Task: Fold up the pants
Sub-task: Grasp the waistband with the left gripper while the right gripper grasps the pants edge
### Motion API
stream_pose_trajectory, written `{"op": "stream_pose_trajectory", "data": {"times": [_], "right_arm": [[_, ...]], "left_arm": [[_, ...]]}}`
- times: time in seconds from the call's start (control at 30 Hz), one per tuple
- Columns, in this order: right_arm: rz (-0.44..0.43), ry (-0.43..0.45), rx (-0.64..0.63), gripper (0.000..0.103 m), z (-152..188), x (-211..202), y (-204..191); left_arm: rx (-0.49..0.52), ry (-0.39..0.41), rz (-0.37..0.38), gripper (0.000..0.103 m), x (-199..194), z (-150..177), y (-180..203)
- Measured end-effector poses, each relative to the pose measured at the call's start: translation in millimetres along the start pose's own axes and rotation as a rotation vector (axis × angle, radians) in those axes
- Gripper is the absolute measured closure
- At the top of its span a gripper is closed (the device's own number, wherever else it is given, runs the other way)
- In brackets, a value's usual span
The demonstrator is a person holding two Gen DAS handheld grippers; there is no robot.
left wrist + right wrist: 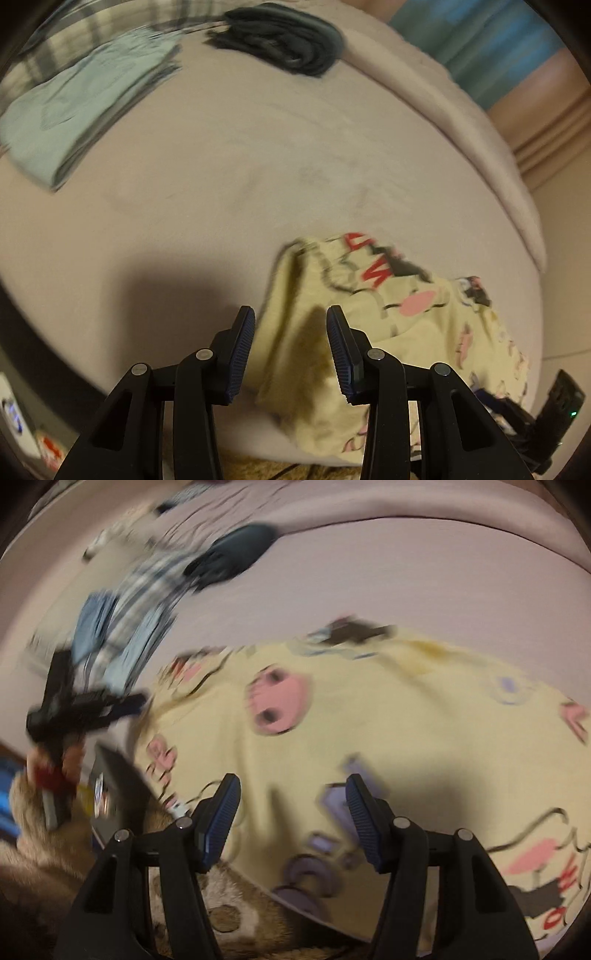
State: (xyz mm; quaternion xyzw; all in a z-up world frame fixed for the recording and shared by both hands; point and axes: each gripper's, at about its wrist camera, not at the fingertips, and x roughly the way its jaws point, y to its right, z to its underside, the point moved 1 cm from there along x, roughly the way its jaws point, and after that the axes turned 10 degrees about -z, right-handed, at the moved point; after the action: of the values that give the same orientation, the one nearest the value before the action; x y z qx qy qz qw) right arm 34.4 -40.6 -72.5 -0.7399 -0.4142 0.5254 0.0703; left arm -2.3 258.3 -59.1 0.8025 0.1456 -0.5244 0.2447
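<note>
Left wrist view: yellow cartoon-print pants (373, 314) lay bunched near the front edge of the pinkish bed sheet (258, 166), one crumpled end between and just beyond the spread blue pads of the left gripper (291, 350); nothing pinched, fabric apart from both pads as far as could be judged through the blur. Right wrist view: same pants (369, 716) spread wider, draped toward the bed's edge; right gripper (291, 819) likewise wide open above the cloth, gripping nothing; left gripper (85, 709) seen off to the side in the person's hand, too smeared to read.

Judged as the reach before the first grasp, folding not yet begun. Best done by taking matching points on one edge, waistband or hem, which of the two could not be told; pinching a single doubled edge rather than a loose wad; lifting and pulling taut to flatten wrinkles before laying one half over the other. Risk judged: thin soft cloth slipping from the pads, or dragging off the bed onto the brown fleece blanket (221, 915) below.

Farther off: folded pale-green garment (81, 118), dark bundle (284, 37), plaid cloth (96, 29) behind it, all well apart from the pants.
</note>
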Motion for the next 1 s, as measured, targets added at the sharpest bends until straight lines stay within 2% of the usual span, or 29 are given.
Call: {"op": "stream_pose_trajectory", "data": {"times": [0.1, 0.17, 0.27, 0.33, 0.4, 0.5, 0.57, 0.7, 0.8, 0.87, 0.93, 1.0], "right_arm": [[-0.024, -0.043, 0.003, 0.047, 4, 16, -8], [-0.05, -0.073, 0.027, 0.049, 10, 23, -5], [-0.025, -0.065, -0.004, 0.051, 16, 27, -8], [-0.001, -0.07, -0.027, 0.054, 15, 31, -11], [0.018, -0.071, -0.05, 0.054, 16, 29, -12], [0.038, -0.075, -0.071, 0.052, 19, 29, -16], [0.047, -0.078, -0.079, 0.052, 21, 31, -19], [0.063, -0.083, -0.11, 0.051, 23, 32, -23], [0.053, -0.079, -0.108, 0.049, 23, 32, -20], [0.044, -0.081, -0.106, 0.049, 21, 32, -19], [0.02, -0.093, -0.099, 0.05, 16, 30, -17], [-0.053, -0.067, -0.064, 0.051, 2, 17, -10]], "left_arm": [[-0.01, -0.015, 0.055, 0.065, 4, -2, 6], [0.011, -0.022, 0.041, 0.065, 10, -4, 11], [0.014, -0.025, 0.016, 0.065, 18, -5, 16], [0.017, 0.011, -0.005, 0.082, 19, -5, 18], [0.01, 0.055, -0.051, 0.082, 17, -8, 17], [0.013, 0.08, -0.052, 0.082, 9, -15, 16], [0.054, 0.087, -0.077, 0.082, 7, -20, 18], [0.107, 0.038, -0.102, 0.082, 25, -27, 17], [0.146, 0.007, -0.156, 0.075, 43, -21, 19], [0.145, 0.028, -0.151, 0.075, 41, -20, 19], [0.132, 0.016, -0.126, 0.075, 36, -24, 16], [0.078, 0.004, -0.065, 0.075, 25, -30, 8]]}}
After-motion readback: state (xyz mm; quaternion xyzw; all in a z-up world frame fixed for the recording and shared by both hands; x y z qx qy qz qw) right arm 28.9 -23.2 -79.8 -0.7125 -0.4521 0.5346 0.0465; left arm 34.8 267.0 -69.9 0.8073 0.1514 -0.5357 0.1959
